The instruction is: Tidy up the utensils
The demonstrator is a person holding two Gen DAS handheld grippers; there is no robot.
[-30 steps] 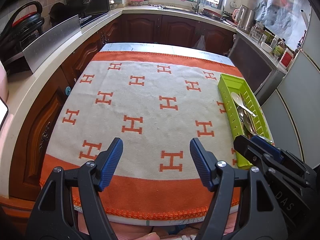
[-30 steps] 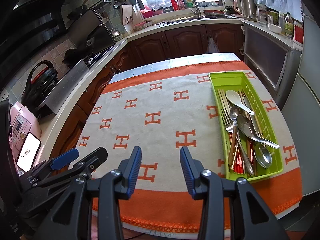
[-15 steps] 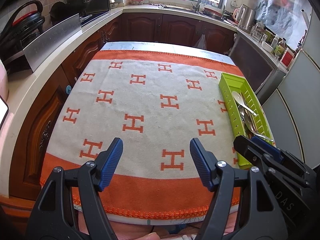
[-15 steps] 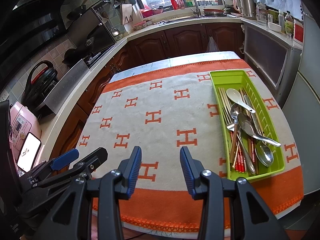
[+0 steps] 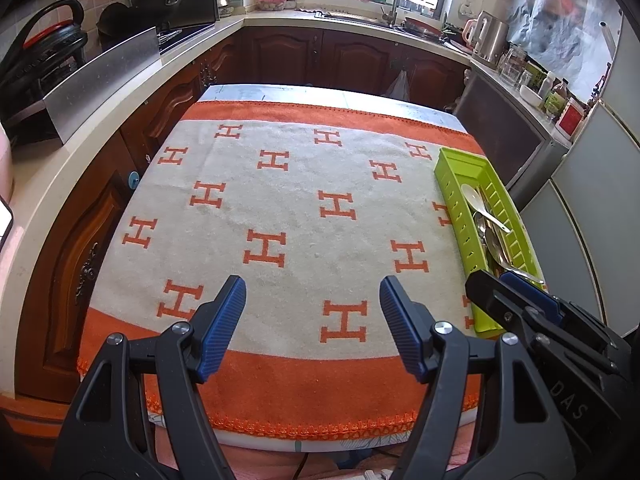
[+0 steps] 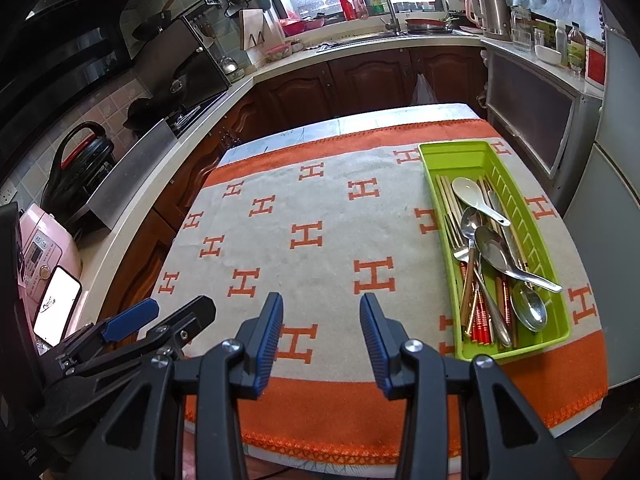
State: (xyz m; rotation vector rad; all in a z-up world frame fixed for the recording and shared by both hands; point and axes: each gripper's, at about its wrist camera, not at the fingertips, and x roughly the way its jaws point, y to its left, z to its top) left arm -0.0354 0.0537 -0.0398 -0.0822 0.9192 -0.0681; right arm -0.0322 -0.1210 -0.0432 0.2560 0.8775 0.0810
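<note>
Blue ribbed pads are framing both views nearest me: I am holding the left tongs [image 5: 313, 322] wide apart with nothing between them, and the right tongs [image 6: 321, 334] narrower but likewise gripping nothing. Both are hovering over the near orange border of the cloth [image 6: 320, 240] that is covering the surface, neither touching it as far as I can tell.

Further out, on the cloth's right side, the green tray [image 6: 434, 184] is lying lengthwise, its near end close to the surface edge. Inside it the utensils are piling up in 1 tangle: a white spoon [image 6: 470, 196] at the far end, a large metal spoon [image 6: 496, 254] crossing over forks and chopsticks [image 6: 446, 204], and red-handled pieces [image 6: 480, 326] buried at the near end.

I am judging the risks from that tangle. Pulling 1 piece out could be dragging its neighbours along and tipping them onto the cloth or off the edge. Smooth metal handles may be slipping between the pads. The light tray itself could be sliding toward the near edge if I am tugging without the left tongs steadying it. From the left view the right tongs' body is hiding the tray's near end, so I am working partly blind there.
</note>
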